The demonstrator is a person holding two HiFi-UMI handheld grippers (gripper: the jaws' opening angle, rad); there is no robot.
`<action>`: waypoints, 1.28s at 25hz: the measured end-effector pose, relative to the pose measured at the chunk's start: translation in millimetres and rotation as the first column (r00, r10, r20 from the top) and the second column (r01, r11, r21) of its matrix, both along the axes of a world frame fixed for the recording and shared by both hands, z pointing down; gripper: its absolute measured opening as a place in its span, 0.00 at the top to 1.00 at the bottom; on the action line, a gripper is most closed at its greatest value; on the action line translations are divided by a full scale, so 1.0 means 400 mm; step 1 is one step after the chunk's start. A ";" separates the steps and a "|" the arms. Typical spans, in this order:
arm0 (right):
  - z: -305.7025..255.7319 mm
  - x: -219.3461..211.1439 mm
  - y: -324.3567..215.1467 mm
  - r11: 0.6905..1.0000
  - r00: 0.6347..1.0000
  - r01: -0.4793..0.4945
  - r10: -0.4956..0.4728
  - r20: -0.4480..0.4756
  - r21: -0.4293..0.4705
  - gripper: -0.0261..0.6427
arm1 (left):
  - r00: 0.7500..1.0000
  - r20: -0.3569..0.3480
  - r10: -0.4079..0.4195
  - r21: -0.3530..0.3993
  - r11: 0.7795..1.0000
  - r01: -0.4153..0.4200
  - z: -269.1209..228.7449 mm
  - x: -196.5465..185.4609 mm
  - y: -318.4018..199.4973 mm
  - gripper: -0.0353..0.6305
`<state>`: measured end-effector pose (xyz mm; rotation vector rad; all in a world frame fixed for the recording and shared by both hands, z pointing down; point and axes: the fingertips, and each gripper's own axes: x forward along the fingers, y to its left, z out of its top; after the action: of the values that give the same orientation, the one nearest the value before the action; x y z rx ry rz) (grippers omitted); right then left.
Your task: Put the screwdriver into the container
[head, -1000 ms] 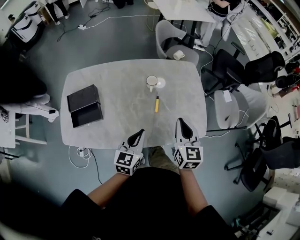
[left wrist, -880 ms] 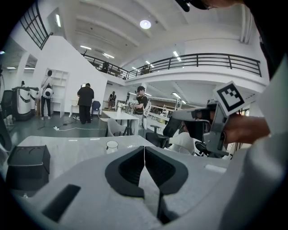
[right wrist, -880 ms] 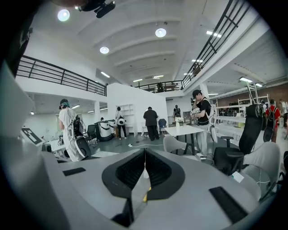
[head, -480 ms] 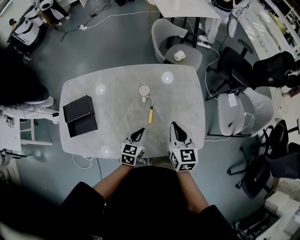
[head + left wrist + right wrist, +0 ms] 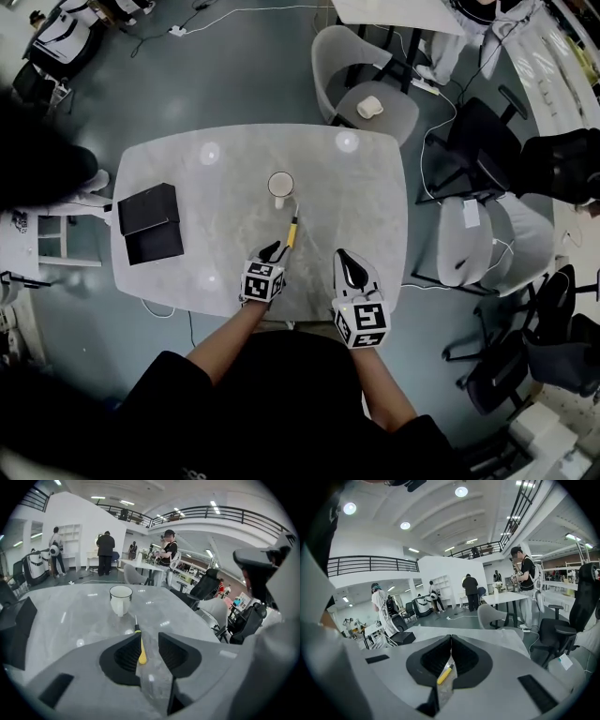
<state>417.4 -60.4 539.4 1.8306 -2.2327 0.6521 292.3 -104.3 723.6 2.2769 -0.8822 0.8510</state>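
1. The left gripper [image 5: 149, 638] is pointing down at the grey marbled surface [image 5: 361, 202]. Its jaws have just been opening and are now standing released.
2. The yellow-handled screwdriver [image 5: 140, 648] is lying flat on the surface between those jaws, ungripped, with its metal tip pointing toward the white ceramic mug [image 5: 121, 600] nearby.
3. The right gripper [image 5: 451, 640] is hanging alongside, jaws clenched on nothing.

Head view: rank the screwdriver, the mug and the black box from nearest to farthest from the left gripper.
1. Screwdriver: just ahead of the left gripper, whose jaws have just been opening, the handle end in line with their gap, ungripped.
2. Mug: straight beyond the screwdriver's tip.
3. Black box: well off to the left.
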 end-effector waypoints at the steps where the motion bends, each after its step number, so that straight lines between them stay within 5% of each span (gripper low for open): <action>1: 0.010 0.002 -0.002 1.000 1.000 0.001 -0.001 0.008 -0.007 0.94 | 1.000 0.005 -0.016 -0.021 1.000 0.016 0.017 -0.002 -0.009 0.76; 11: 0.138 0.012 0.000 0.993 0.995 0.029 -0.018 0.094 -0.115 0.94 | 0.986 0.167 0.001 -0.166 0.986 0.027 0.218 0.031 -0.051 0.72; 15: 0.168 0.032 0.011 0.988 0.996 0.029 -0.015 0.090 -0.152 0.94 | 0.982 0.171 -0.077 -0.213 0.971 0.113 0.258 0.025 -0.070 0.71; 24: 0.182 0.075 0.022 0.983 0.998 0.001 0.011 0.065 -0.181 0.94 | 0.972 0.233 0.012 -0.186 0.982 0.033 0.277 0.039 -0.077 0.82; 32: 0.150 0.031 0.041 0.984 1.000 0.019 -0.014 0.028 -0.175 0.94 | 0.977 0.190 0.099 -0.163 0.984 -0.068 0.260 0.035 -0.051 0.82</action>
<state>429.6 -43.9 599.5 1.7265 -2.1286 0.8454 306.2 -124.9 827.5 2.1327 -0.7775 1.1587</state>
